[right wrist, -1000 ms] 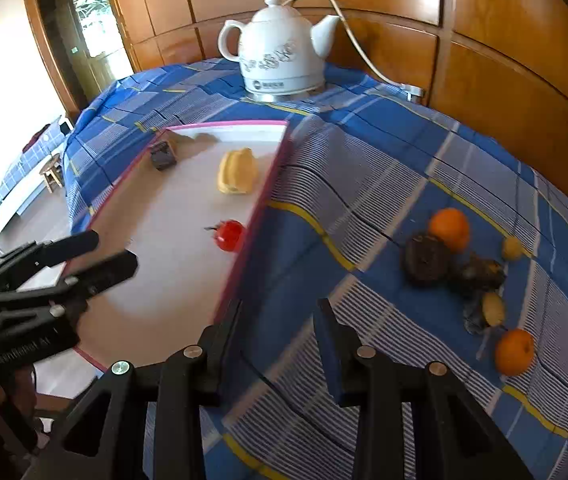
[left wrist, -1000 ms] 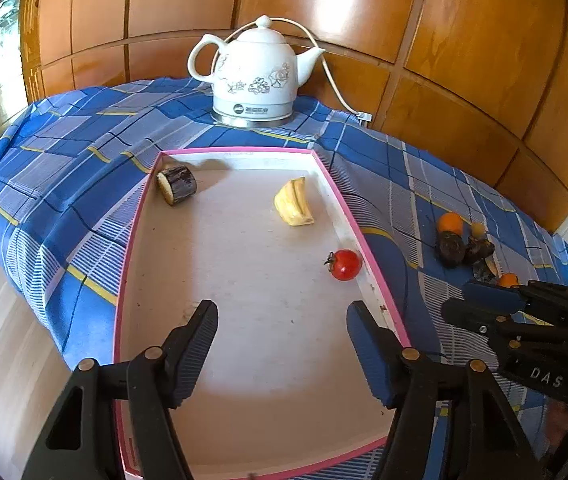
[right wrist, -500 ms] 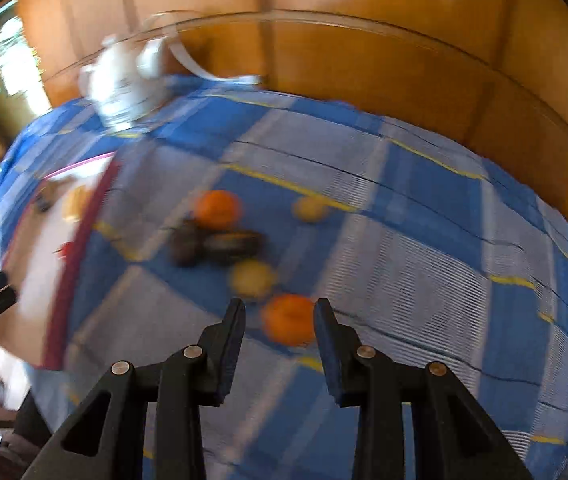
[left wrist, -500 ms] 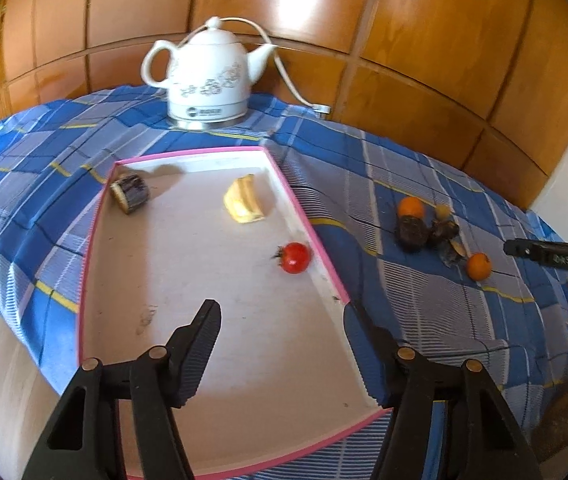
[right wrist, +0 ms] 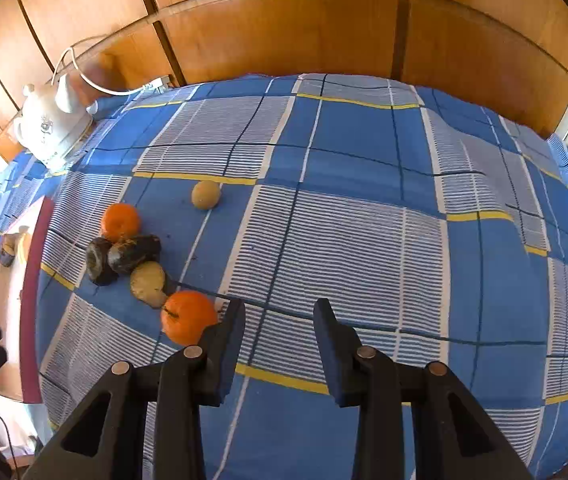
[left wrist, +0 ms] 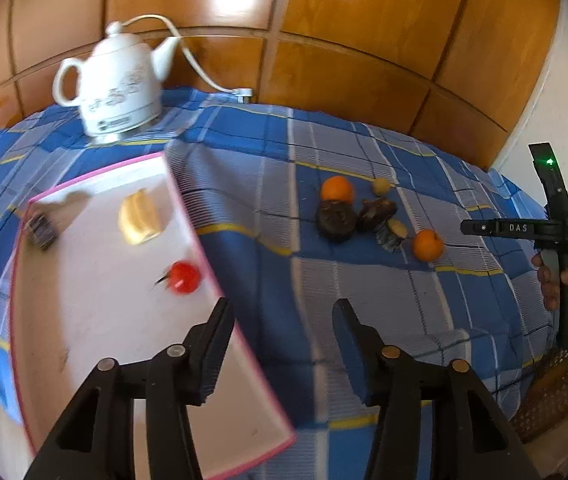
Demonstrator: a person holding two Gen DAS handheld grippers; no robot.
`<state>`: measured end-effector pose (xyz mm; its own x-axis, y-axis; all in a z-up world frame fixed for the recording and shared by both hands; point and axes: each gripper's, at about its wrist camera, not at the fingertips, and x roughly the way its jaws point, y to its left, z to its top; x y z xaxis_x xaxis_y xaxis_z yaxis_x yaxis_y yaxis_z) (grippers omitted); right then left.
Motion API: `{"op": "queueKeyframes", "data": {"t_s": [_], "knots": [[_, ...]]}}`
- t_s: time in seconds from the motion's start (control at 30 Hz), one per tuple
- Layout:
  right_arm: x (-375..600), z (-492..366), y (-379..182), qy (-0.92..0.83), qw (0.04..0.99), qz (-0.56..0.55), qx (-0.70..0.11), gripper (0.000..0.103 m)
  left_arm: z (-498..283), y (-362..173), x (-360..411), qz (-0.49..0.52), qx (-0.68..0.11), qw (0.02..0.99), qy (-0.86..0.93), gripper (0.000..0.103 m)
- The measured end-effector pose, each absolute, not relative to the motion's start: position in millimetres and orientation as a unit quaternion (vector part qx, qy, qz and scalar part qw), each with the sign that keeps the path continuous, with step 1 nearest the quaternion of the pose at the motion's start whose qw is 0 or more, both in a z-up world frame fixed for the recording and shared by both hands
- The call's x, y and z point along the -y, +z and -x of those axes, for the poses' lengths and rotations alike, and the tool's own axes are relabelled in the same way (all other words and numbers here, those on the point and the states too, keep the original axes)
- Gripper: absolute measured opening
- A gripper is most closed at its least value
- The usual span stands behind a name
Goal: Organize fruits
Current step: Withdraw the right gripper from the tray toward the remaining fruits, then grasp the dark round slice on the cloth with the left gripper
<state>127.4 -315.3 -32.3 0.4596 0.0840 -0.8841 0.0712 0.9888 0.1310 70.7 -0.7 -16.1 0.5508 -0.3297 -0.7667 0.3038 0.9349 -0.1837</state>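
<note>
A pink-rimmed white tray [left wrist: 204, 240] holds a yellow banana piece [left wrist: 138, 218], a red tomato [left wrist: 182, 278] and a dark fruit piece [left wrist: 41, 227]. On the blue checked cloth to its right lie two oranges [left wrist: 337, 189] [left wrist: 427, 245], dark fruits [left wrist: 335, 220] and small yellowish fruits [left wrist: 381, 186]. My left gripper [left wrist: 282, 336] is open and empty above the tray's right rim. My right gripper [right wrist: 279, 334] is open and empty, its left finger just right of the near orange [right wrist: 188, 316]. It also shows in the left wrist view [left wrist: 524, 227].
A white electric kettle [left wrist: 118, 88] with its cord stands at the back of the table against the wood-panelled wall. The tray's edge [right wrist: 30, 280] lies at the far left of the right wrist view. A wicker object [left wrist: 552, 396] sits beyond the table's right edge.
Both grippers have swung to the right. The left one has moved from over the tray to its right rim. The right one has opened wider beside the near orange.
</note>
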Motion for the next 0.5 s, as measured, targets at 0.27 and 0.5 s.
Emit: {"op": "queueKeyframes", "data": {"t_s": [0.27,0.5], "knots": [[315,-126,-28,0.010,0.853,-0.088,-0.514,0.036,-120,-28,53,-0.030,-0.446,0.872,-0.199,0.061],[317,-127,-26,0.015,0.853,-0.102,-0.512,0.036,-155,-47,86,-0.067,-0.457,0.863,-0.203,0.061]]}}
